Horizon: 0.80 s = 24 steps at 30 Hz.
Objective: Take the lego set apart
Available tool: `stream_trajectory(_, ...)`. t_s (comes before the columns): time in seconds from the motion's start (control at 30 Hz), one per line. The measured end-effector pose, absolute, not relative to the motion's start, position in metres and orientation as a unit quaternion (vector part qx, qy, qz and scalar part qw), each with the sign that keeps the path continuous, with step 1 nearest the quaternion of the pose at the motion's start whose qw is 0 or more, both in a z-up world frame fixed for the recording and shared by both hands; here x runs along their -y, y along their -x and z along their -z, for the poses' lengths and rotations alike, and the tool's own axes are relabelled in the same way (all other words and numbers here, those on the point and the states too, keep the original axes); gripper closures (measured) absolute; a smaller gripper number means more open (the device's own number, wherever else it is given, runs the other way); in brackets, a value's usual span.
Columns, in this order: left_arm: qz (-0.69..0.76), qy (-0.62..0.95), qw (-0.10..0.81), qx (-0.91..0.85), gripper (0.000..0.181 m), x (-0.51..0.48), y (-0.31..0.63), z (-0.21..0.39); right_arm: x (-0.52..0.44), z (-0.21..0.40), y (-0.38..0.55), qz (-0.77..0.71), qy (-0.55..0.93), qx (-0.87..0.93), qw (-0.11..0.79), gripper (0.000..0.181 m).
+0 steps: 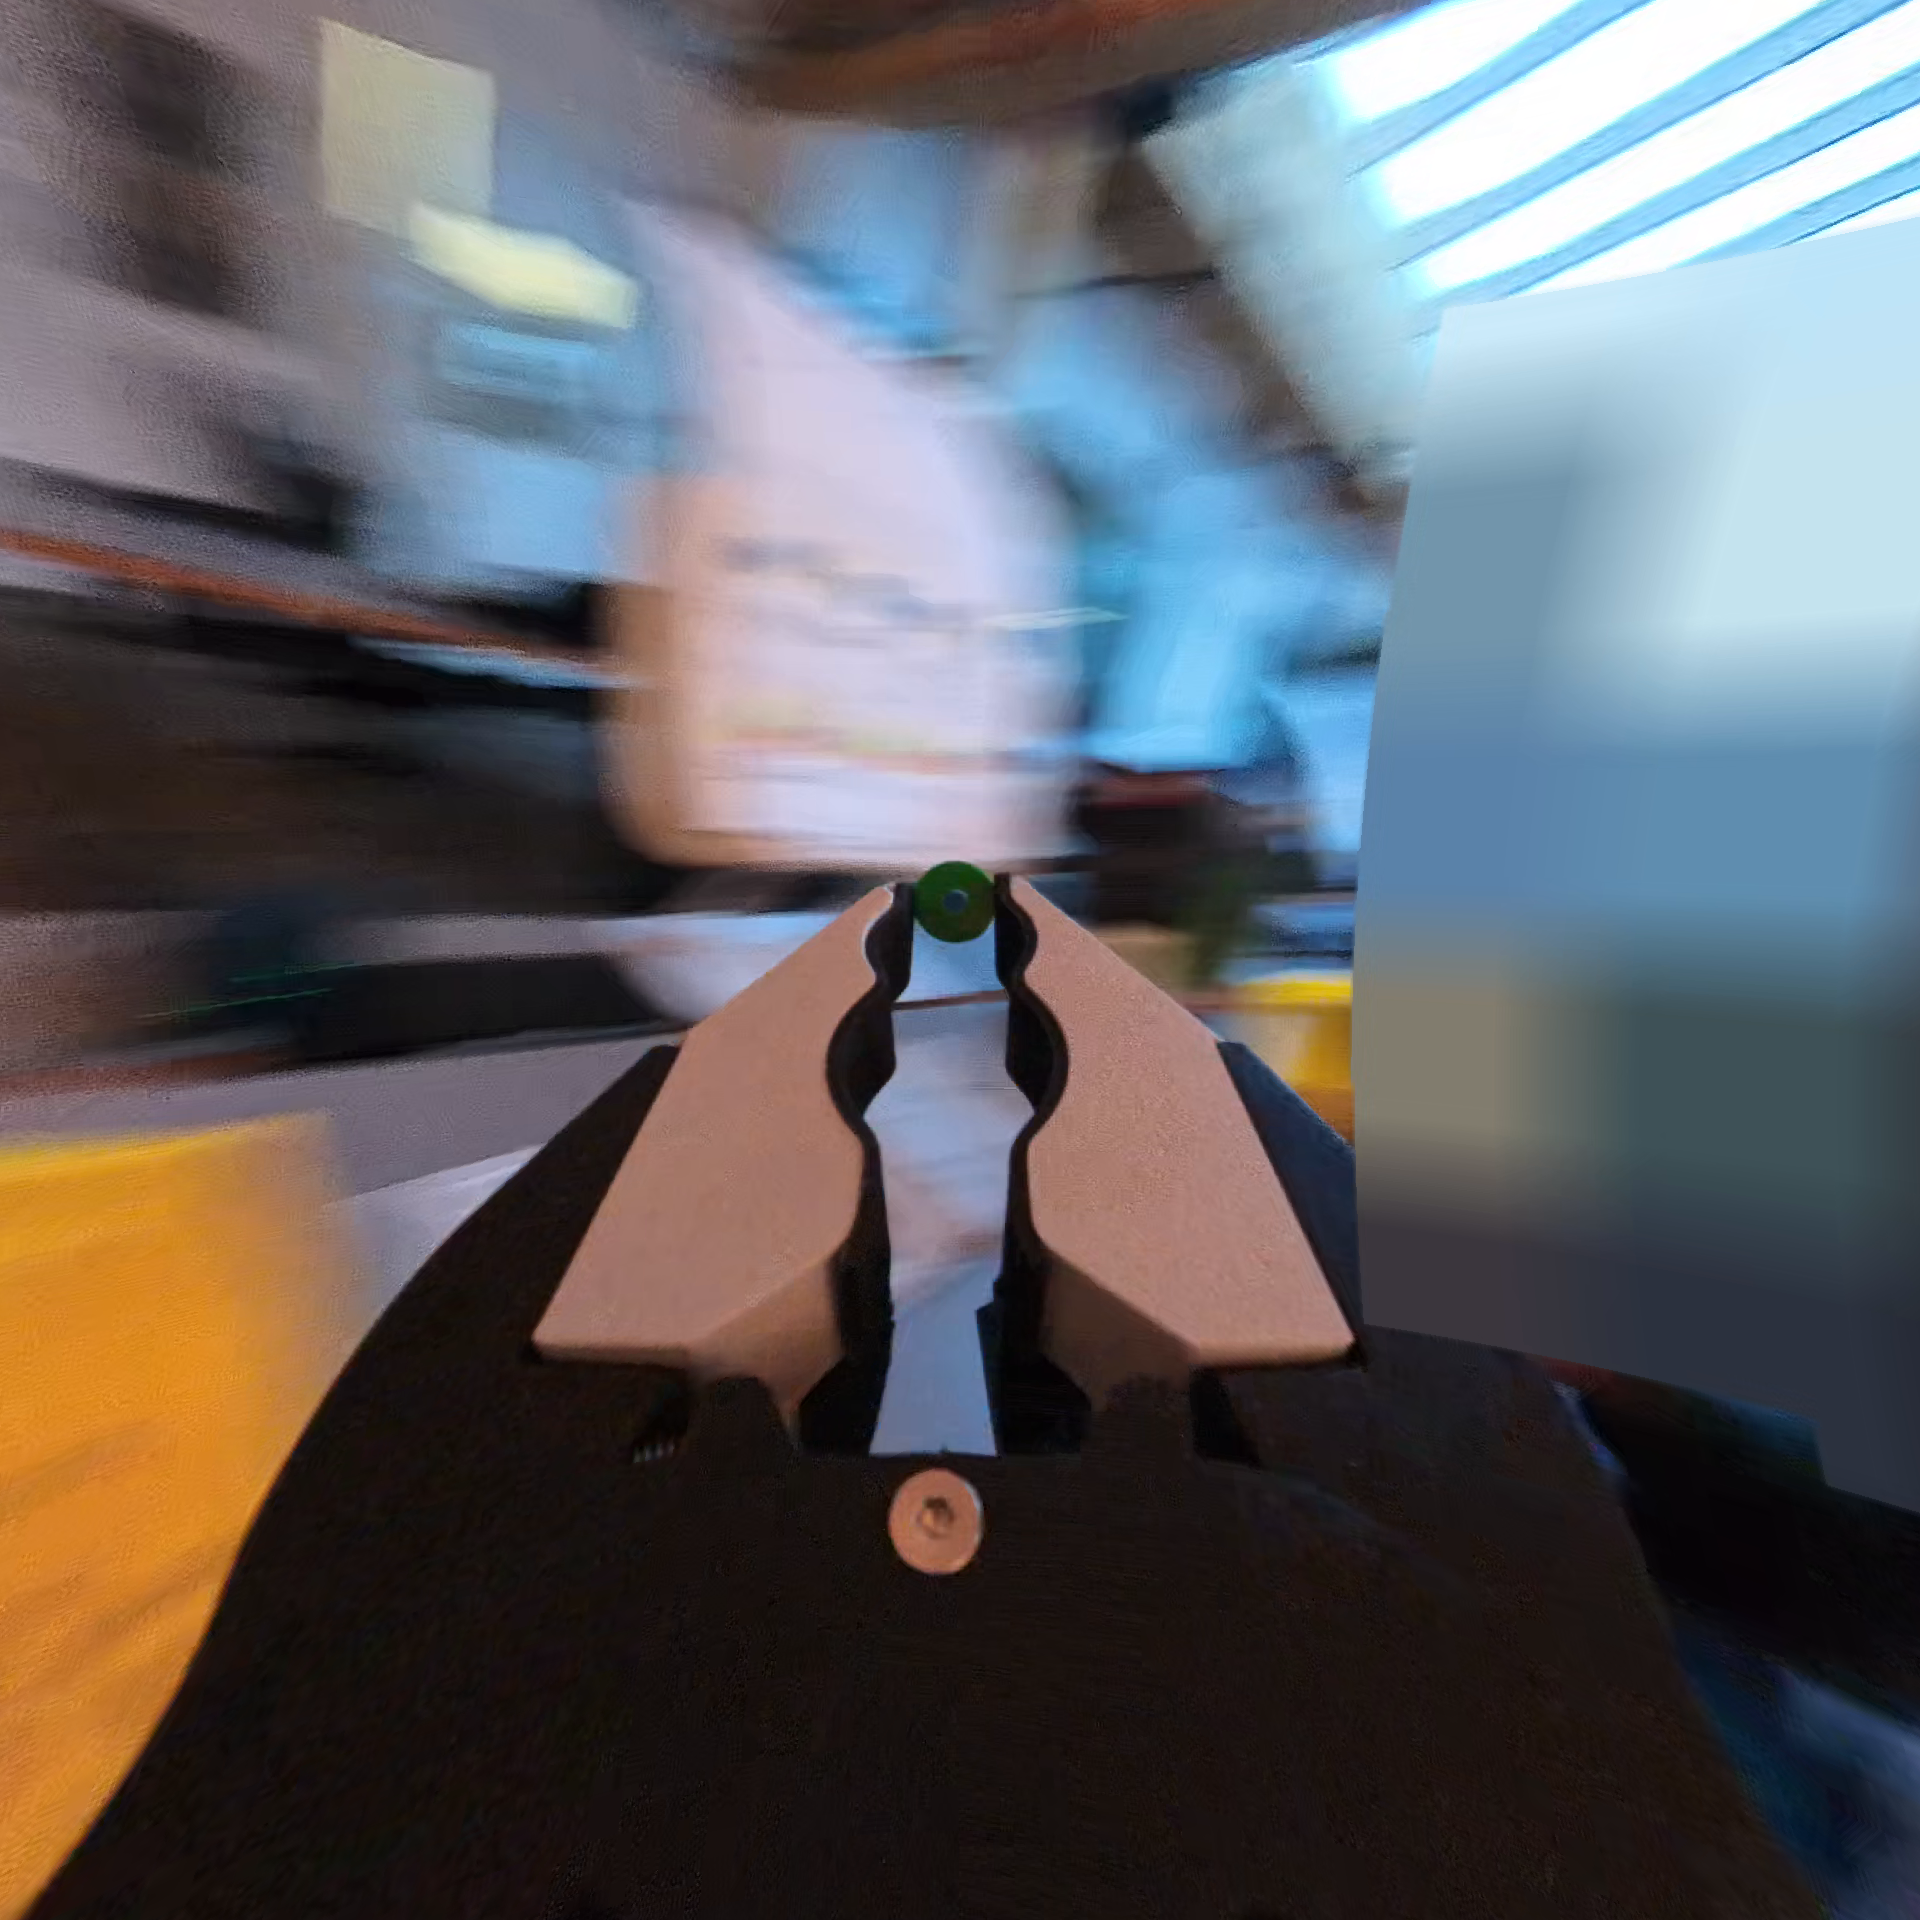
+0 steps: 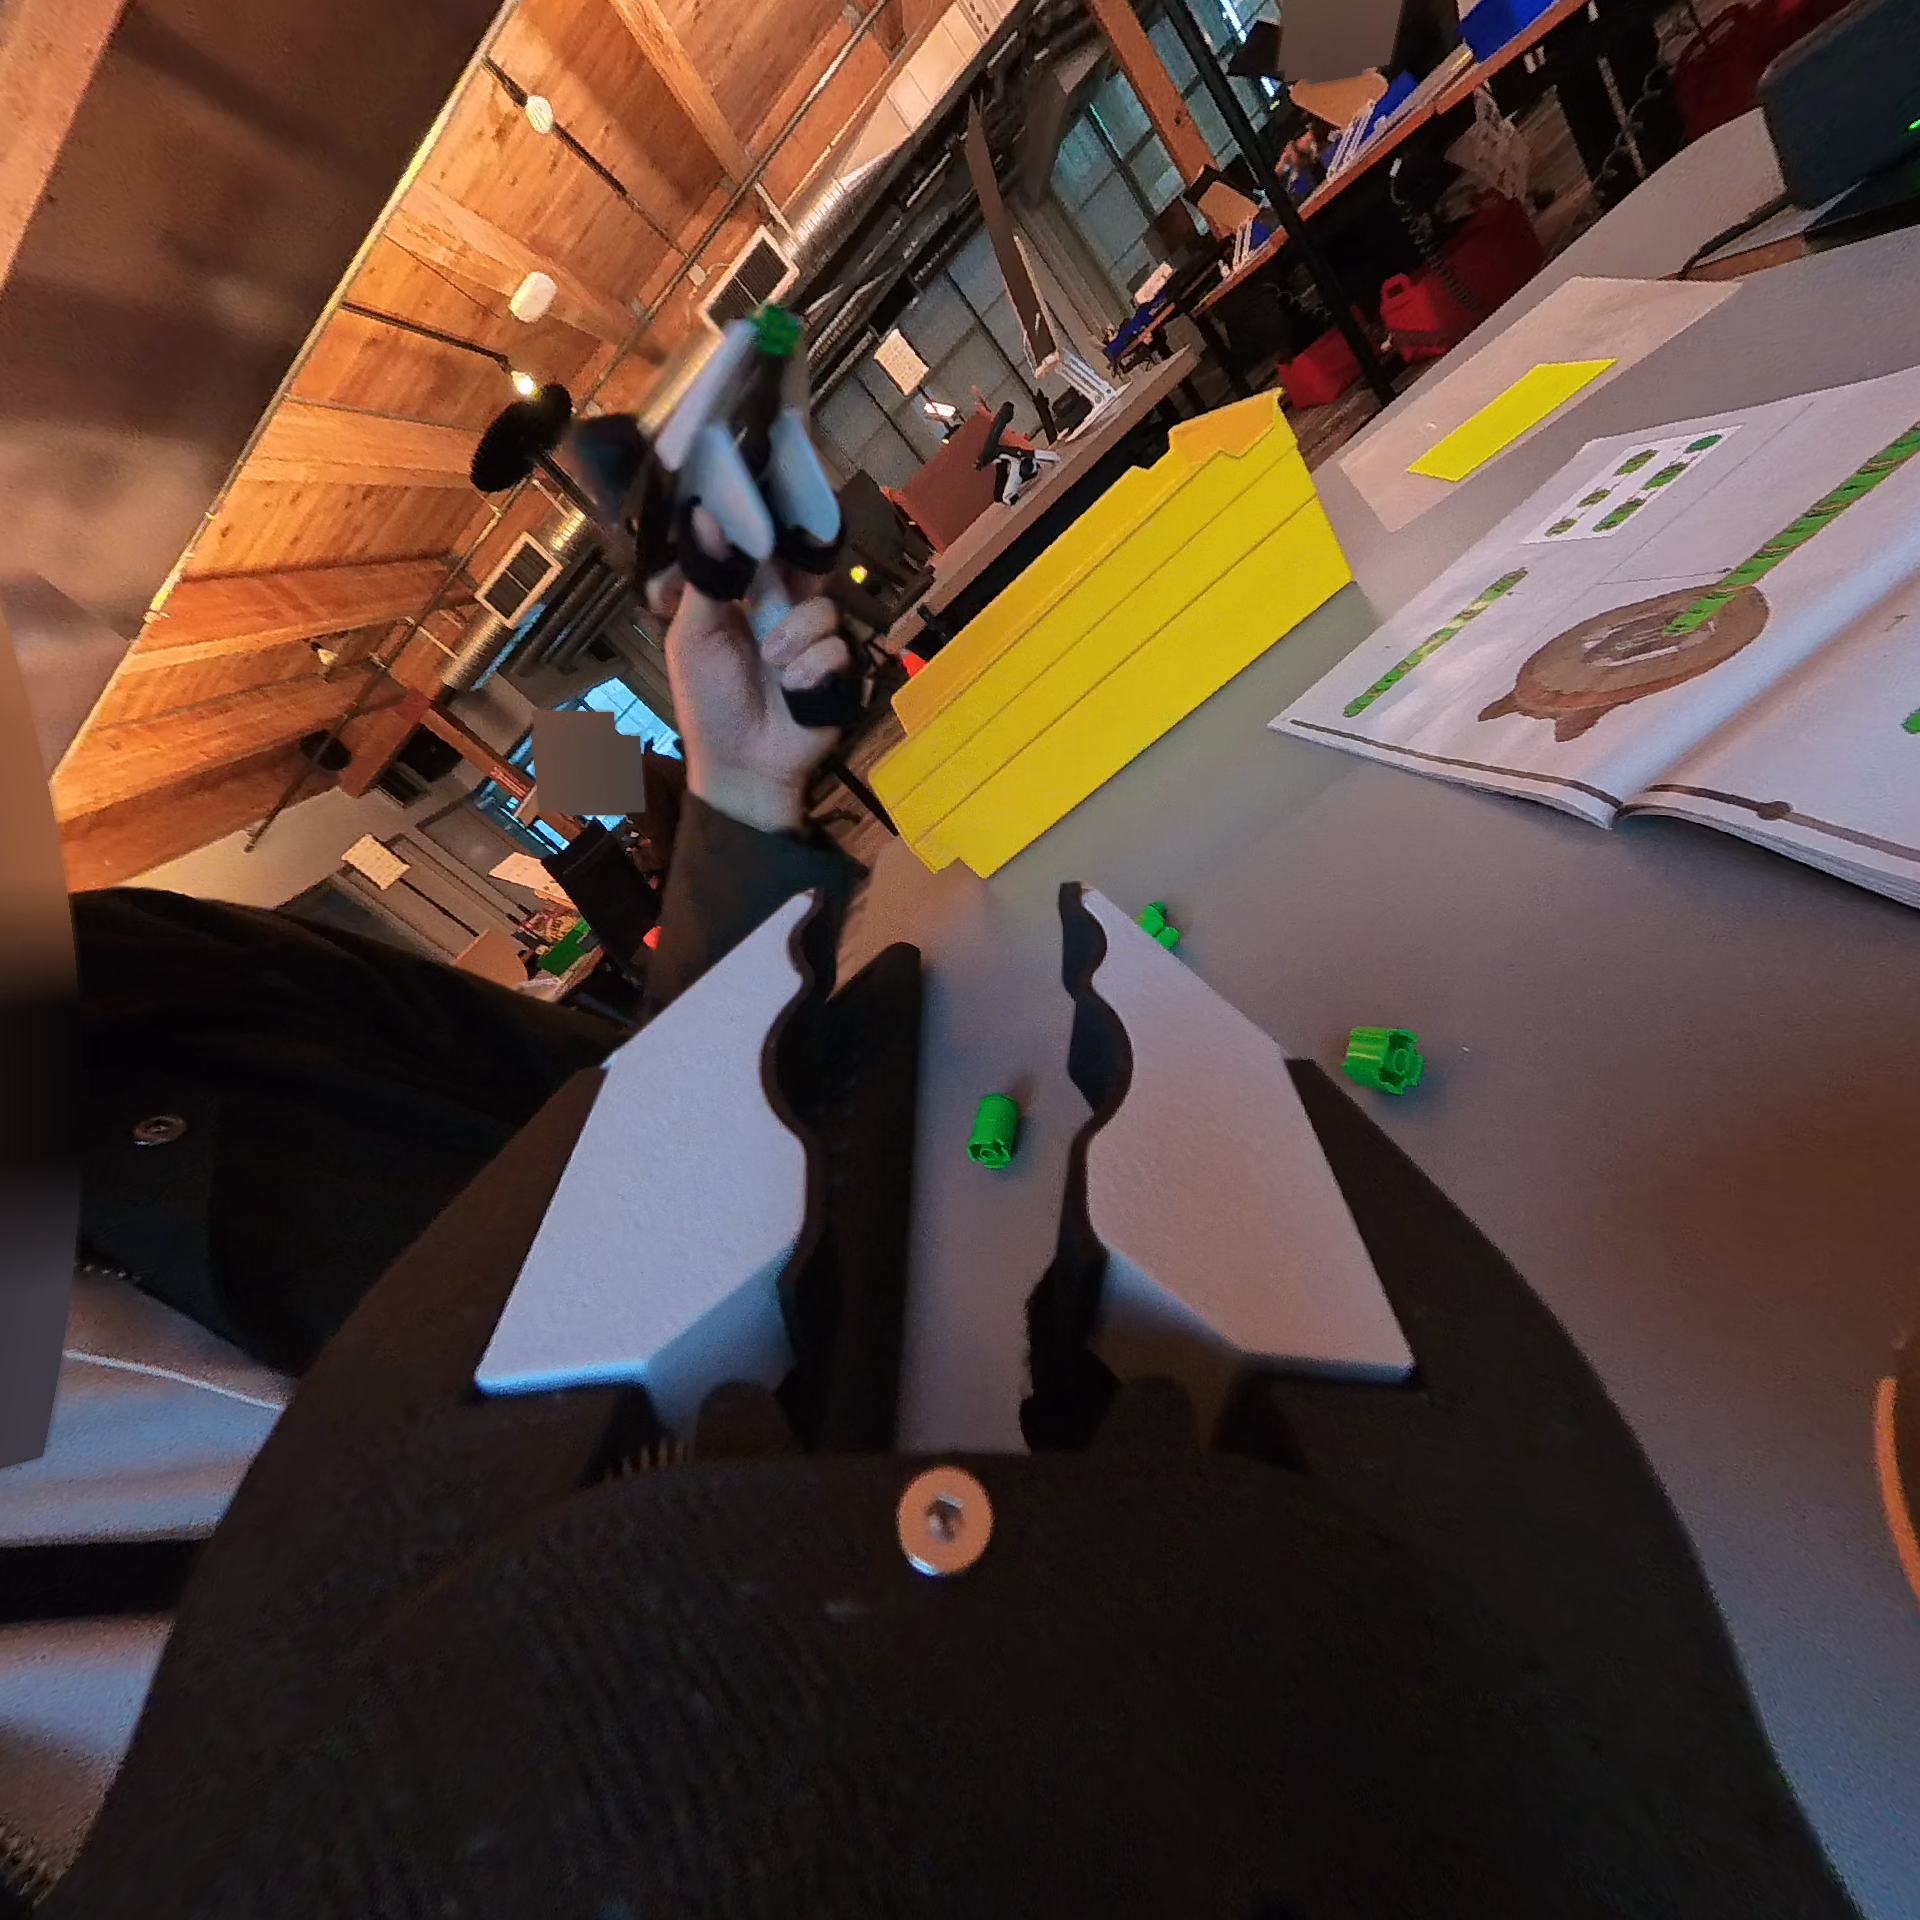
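My left gripper (image 1: pixel 954 902) is shut on a small round green lego piece (image 1: pixel 954 900) pinched at its fingertips; the background is motion-blurred. In the right wrist view the left gripper (image 2: pixel 771 335) is raised high in the air in a person's hand, the green piece (image 2: pixel 774 327) at its tip. My right gripper (image 2: pixel 940 904) is open and empty, low over the grey table (image 2: pixel 1558 1143). Three loose green round pieces lie on the table: one (image 2: pixel 994 1130) between my right fingers' line of sight, one (image 2: pixel 1381 1060) to the right, one (image 2: pixel 1158 925) farther off.
A yellow bin (image 2: pixel 1112 644) stands on the table beyond the pieces; yellow bins also show blurred in the left wrist view (image 1: pixel 156 1403). An open instruction booklet (image 2: pixel 1662 644) lies at the right. A yellow sheet (image 2: pixel 1512 416) lies behind it. A dark sleeve (image 2: pixel 312 1091) is at the left.
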State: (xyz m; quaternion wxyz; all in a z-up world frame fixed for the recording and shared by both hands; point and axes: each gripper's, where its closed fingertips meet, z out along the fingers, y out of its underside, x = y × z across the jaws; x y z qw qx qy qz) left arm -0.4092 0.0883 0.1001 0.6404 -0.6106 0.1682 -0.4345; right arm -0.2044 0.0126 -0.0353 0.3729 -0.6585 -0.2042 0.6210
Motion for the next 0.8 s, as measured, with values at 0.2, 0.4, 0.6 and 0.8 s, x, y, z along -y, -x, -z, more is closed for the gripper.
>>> stream_trajectory(0.2,-0.046,0.833,0.549,0.051,0.168,-0.103,0.591,-0.022,-0.013,0.042,0.21,-0.617,0.665,0.212,0.365,0.139)
stream_trajectory(0.4,-0.148,0.896,0.418,0.033,0.123,-0.119,0.613,0.049,-0.016,0.046,0.212,-0.586,0.675,0.233,0.383,0.142)
stream_trajectory(0.6,0.002,0.81,0.579,-0.091,0.127,-0.137,0.49,-0.014,-0.018,0.048,0.214,-0.574,0.677,0.243,0.393,0.142)
stream_trajectory(0.8,0.418,0.731,0.404,-0.356,0.143,-0.052,0.238,0.043,-0.022,0.04,0.202,-0.543,0.675,0.246,0.435,0.143)
